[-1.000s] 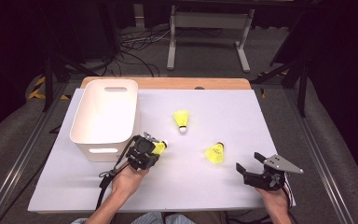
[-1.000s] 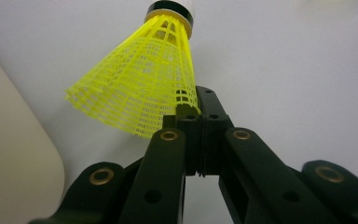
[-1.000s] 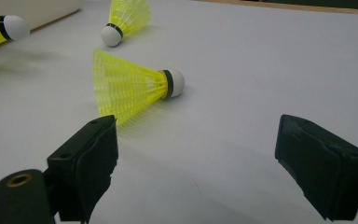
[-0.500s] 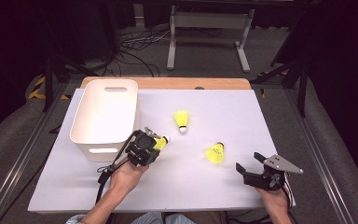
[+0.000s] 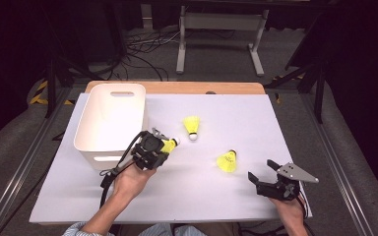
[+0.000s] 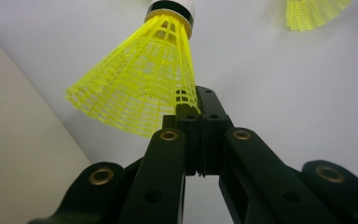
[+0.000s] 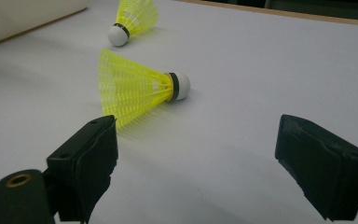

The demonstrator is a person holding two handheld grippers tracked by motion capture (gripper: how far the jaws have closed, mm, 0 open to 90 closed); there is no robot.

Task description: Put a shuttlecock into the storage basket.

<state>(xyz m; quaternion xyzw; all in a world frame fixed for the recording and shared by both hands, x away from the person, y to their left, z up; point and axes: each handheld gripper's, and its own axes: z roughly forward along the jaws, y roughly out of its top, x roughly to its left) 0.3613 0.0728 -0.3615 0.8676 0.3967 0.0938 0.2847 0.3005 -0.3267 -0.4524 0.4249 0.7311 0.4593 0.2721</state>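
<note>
Left gripper (image 5: 163, 146) at centre-left of high view, clamped on skirt edge of yellow shuttlecock (image 6: 140, 88), just beside white bin (image 5: 109, 123); cork pointing away from jaws, toward frame's upper centre.

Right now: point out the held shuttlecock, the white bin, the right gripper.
held shuttlecock (image 6: 140, 86), left gripper view, yellow skirt.
white bin (image 5: 89, 129), high view, left rim.
right gripper (image 7: 196, 154), right gripper view, between open jaws.

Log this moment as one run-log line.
left gripper: shut on shuttlecock skirt, beside bin | right gripper: open, holding nothing | two shuttlecocks lying on table
</note>
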